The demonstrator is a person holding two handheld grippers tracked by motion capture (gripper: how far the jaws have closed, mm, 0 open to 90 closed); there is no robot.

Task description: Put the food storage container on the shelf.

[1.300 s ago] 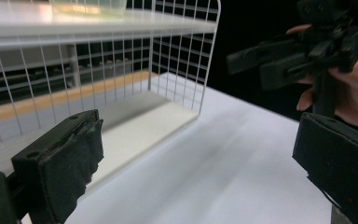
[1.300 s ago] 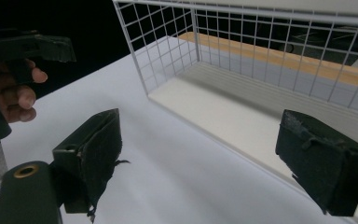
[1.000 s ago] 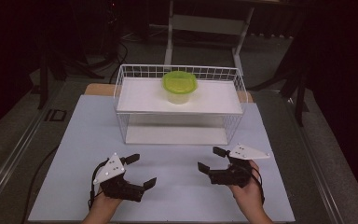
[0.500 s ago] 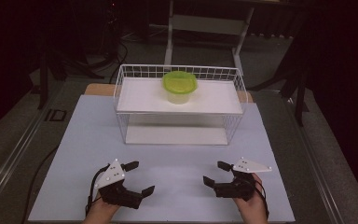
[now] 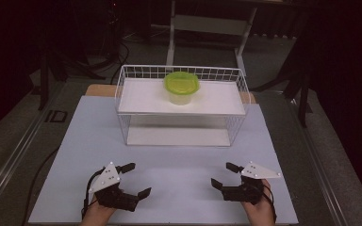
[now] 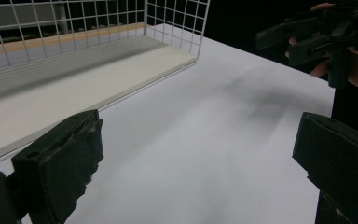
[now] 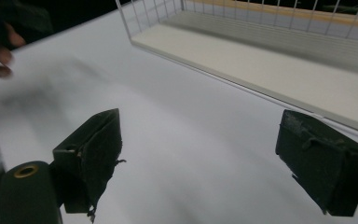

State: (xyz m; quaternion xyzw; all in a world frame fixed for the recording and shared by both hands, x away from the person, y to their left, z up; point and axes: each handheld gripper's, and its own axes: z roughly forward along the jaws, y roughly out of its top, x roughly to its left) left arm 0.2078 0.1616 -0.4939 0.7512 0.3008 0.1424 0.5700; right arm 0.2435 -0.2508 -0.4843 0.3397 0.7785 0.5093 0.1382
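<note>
A clear tub with a lime-green lid (image 5: 181, 87) stands on the upper shelf of a white wire rack (image 5: 122, 92) at the far middle of the table. My left gripper (image 5: 136, 180) hovers near the front left edge, open and empty, its jaws wide apart in the left gripper view (image 6: 191, 154). My right gripper (image 5: 224, 175) hovers near the front right edge, also open and empty, jaws spread in the right gripper view (image 7: 205, 158). The two grippers point inward toward each other. The right gripper (image 6: 317, 37) and its hand also appear far off in the left gripper view.
The rack's lower white shelf (image 5: 176, 136) rests on the pale table top (image 5: 85, 136). Its near edge runs across the left gripper view (image 6: 121, 79) and the right gripper view (image 7: 261, 70). Dark floor, cables and a stand frame (image 5: 207, 23) lie beyond the table.
Both grippers have drawn back toward the table's front edge and spread slightly wider apart. The tub and rack have not moved.
</note>
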